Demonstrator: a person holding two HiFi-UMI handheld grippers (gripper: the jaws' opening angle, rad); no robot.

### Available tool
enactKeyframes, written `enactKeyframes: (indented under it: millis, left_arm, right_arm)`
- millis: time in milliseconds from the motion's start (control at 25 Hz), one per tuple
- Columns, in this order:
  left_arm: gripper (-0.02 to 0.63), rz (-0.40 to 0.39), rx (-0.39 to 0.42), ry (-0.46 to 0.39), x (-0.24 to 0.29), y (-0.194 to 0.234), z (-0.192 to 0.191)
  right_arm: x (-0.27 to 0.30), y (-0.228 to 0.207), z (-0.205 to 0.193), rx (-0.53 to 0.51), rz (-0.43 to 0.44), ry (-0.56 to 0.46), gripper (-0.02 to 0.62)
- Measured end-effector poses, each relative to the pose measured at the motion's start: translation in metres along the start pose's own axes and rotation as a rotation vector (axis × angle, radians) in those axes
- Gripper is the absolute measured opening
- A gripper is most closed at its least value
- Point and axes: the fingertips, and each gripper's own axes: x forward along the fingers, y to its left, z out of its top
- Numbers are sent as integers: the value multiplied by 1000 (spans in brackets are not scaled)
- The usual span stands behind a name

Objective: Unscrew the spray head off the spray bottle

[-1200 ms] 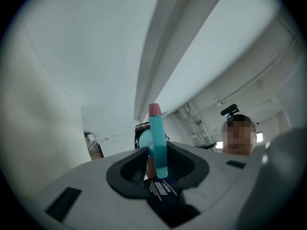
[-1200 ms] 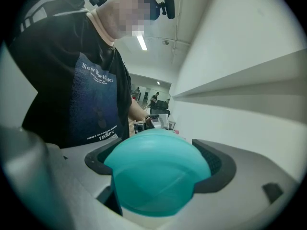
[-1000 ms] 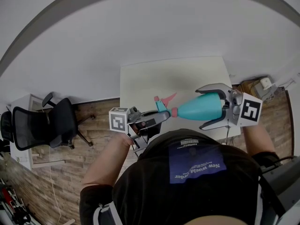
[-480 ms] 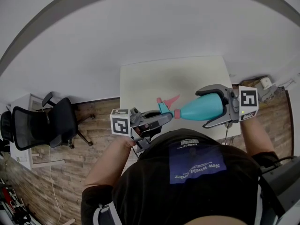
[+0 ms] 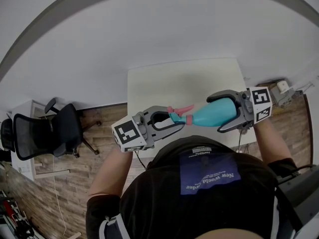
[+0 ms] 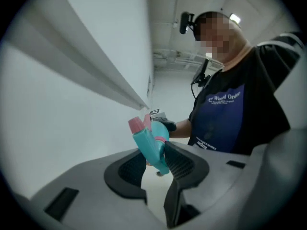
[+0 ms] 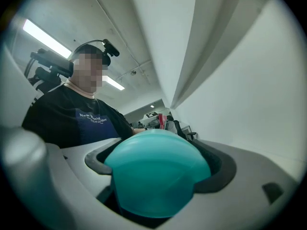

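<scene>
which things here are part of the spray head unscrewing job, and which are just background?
In the job:
- spray bottle, clamped in the right gripper
- spray head, clamped in the left gripper, whose jaws have just opened a touch

Just lying about:
- table
- office chair

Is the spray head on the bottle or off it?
On: the spray head meets the bottle at the pink collar; how loose, cannot tell.
</scene>
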Motion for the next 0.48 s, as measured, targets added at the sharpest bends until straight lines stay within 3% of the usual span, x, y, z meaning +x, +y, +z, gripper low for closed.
enactKeyframes:
  millis: [80,280,360,440,480]
  left_arm:
    - [109,-18,49,18,1,-3,2]
    - [109,-69,83,31,5,-11,9]
    - [110,-104,136,78,6,-15,5]
    - [255,-142,179,143,7,-20,-3]
    - [262,-143,178,158,9,-20,-5]
  right_arm:
    - [1,0,1,11,10,-14,451]
    - [2,4,3,1,20,-5,451]
    - [3,4,4,2,19,-6,451]
    - [3,3,6,13,17,-20,451]
    - [3,3,7,16,19,-26,451]
